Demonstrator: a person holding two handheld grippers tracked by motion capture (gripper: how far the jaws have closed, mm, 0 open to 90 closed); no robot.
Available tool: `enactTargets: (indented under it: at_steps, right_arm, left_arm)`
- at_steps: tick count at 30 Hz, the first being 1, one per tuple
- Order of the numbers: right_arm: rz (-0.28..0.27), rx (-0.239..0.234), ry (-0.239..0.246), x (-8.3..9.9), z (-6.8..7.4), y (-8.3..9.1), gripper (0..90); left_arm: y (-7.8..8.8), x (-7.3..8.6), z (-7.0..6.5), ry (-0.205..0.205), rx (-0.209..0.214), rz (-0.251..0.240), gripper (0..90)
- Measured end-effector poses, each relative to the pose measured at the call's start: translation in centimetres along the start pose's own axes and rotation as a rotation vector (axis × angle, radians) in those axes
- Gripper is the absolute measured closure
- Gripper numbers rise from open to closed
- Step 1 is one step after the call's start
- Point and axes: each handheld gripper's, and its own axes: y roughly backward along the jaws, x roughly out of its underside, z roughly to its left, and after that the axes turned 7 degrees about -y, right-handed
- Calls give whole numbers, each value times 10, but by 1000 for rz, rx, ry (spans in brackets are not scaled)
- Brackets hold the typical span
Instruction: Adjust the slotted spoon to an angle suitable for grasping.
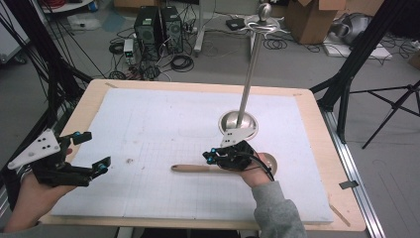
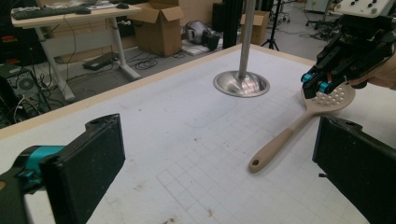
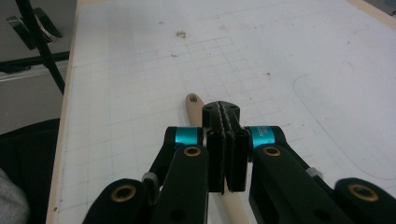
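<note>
So the surface (image 1: 89, 106) is a pale wooden board with rounded corners, almost fully covered by a white mat (image 1: 163, 124) with a faint grid drawn on it and a few small brownish specks toward the lower left. On the mat, right of the middle of the high view, sits the round shiny base of a metal stand (image 1: 238, 124), its pole going straight up. Just below it a beige slotted spatula (image 1: 193, 168) lies flat, handle pointing left, perforated head at the right.
</note>
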Motion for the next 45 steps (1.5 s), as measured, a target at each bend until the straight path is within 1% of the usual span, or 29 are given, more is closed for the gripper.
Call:
enactTargets:
  at_steps: [4, 5, 7, 8, 10, 11, 14, 15, 16, 18, 19, 20, 22, 24, 27, 29, 31, 34, 35, 40, 41, 42, 43, 44, 45]
  right_arm:
    - [17, -11, 11, 1, -1, -6, 892]
    - [30, -16, 12, 1, 0, -9, 892]
    - [36, -22, 18, 1, 0, -12, 892]
    - [50, -31, 14, 2, 0, -16, 892]
    - [52, -31, 19, 2, 0, -18, 892]
    - [46, -51, 19, 4, -1, -22, 892]
    - [57, -64, 11, 6, -3, -27, 893]
    - [69, -70, 26, 7, -3, -31, 893]
    - [69, -70, 26, 7, -3, -31, 893]
    - [83, -83, 46, 8, -1, -35, 893]
    - [90, -85, 69, 8, 1, -40, 893]
    - [90, -85, 69, 8, 1, -40, 893]
    - [106, -99, 72, 8, 1, -46, 893]
    - [120, -100, 72, 10, 1, -50, 893]
    - [148, -107, 53, 12, 0, -57, 893]
    - [163, -108, 51, 13, -1, -61, 893]
    - [182, -111, 52, 15, -1, -66, 893]
    - [191, -112, 49, 17, -1, -71, 892]
    - [194, -111, 55, 17, -1, -73, 892]
    - [210, -122, 49, 20, -2, -77, 892]
    - [219, -105, 58, 21, -3, -80, 893]
    - [219, -105, 58, 21, -3, -80, 893]
    - [222, -111, 45, 22, -5, -82, 893]
    - [222, -111, 45, 22, -5, -82, 893]
    - [220, -103, 36, 22, -6, -82, 893]
  left_arm:
    - [0, 1, -1, 1, -2, 3, 27]
    - [0, 1, -1, -1, -2, 3, 27]
    - [1, 1, 0, -3, 0, 4, 27]
    - [1, 1, -1, -2, 1, 2, 27]
    - [2, 1, -1, -4, 0, 2, 27]
    - [2, 2, -1, -5, 1, 2, 27]
    - [3, 3, -1, -7, -1, 0, 27]
    - [3, 3, -1, -8, -1, -1, 27]
    - [3, 3, -1, -10, 0, -2, 27]
    - [4, 3, -2, -12, -1, -3, 27]
    - [5, 4, -2, -14, 0, 0, 27]
    - [6, 4, -2, -12, -3, 3, 27]
    - [6, 5, -1, -10, -5, 4, 27]
    - [8, 6, -1, -10, -9, 8, 27]
    - [9, 6, -1, -9, -16, 14, 27]
    - [9, 7, -1, -10, -20, 15, 27]
    - [9, 7, -1, -16, -34, 16, 27]
    - [10, 8, 0, -15, -46, 9, 27]
    - [10, 7, 0, -14, -44, 9, 27]
    - [12, 7, 0, -13, -42, 11, 27]
    - [12, 7, 0, -14, -43, 11, 27]
    - [12, 7, 0, -17, -49, 9, 27]
    - [13, 7, 0, -17, -53, 7, 27]
    - [14, 6, 0, -15, -57, 2, 27]
    - [15, 6, 1, -15, -54, 0, 27]
